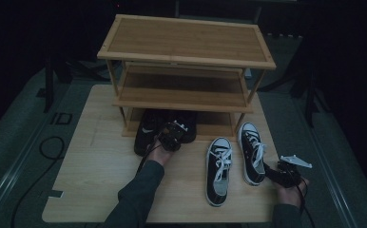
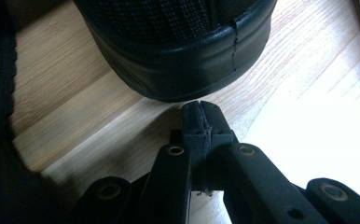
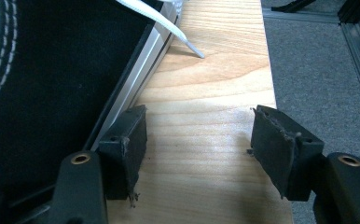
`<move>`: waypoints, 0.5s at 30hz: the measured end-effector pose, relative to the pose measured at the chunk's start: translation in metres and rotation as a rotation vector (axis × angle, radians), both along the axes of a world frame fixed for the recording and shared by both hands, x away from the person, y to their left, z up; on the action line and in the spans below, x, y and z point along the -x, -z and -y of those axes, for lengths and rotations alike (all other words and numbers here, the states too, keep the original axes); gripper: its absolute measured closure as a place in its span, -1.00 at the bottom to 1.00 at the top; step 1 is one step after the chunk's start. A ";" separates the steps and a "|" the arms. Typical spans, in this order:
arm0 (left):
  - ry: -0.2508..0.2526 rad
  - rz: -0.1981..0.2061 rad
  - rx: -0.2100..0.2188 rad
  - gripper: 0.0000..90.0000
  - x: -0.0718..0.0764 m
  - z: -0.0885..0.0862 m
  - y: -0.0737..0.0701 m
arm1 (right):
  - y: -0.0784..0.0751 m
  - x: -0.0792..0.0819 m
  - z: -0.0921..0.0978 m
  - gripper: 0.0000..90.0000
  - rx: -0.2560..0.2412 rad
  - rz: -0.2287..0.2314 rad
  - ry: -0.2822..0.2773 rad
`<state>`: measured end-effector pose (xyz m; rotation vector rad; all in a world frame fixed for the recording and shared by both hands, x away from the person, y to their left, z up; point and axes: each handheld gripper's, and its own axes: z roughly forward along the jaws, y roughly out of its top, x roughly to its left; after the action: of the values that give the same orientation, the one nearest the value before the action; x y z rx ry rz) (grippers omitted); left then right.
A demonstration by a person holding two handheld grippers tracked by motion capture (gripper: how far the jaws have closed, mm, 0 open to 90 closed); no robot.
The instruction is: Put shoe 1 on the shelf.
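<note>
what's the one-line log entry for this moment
left gripper: shut, empty, at black shoe heel | right gripper: open, beside canvas sneaker | shoe rack: black shoes on bottom shelf

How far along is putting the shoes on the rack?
Done: two black shoes sit on the rack's bottom shelf. In hand: the left tongs, shut, point at a black heel. Left: both laced sneakers lie on the table, beside the open right tongs.
</note>
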<state>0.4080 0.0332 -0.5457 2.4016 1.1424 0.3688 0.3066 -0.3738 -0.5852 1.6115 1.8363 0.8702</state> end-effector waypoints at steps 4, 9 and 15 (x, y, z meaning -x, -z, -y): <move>0.011 0.007 0.005 1.00 0.006 -0.002 -0.004 | 0.000 0.000 0.000 -0.21 0.000 0.000 0.000; 0.021 0.022 0.023 1.00 0.017 -0.006 -0.008 | 0.000 0.000 0.000 -0.21 0.000 0.000 0.000; 0.030 0.024 0.023 0.99 0.028 -0.014 -0.011 | 0.000 0.000 0.000 -0.21 0.000 0.000 0.001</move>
<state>0.3797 0.0471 -0.5347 2.3855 1.0933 0.3717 0.3067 -0.3737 -0.5851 1.6124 1.8357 0.8701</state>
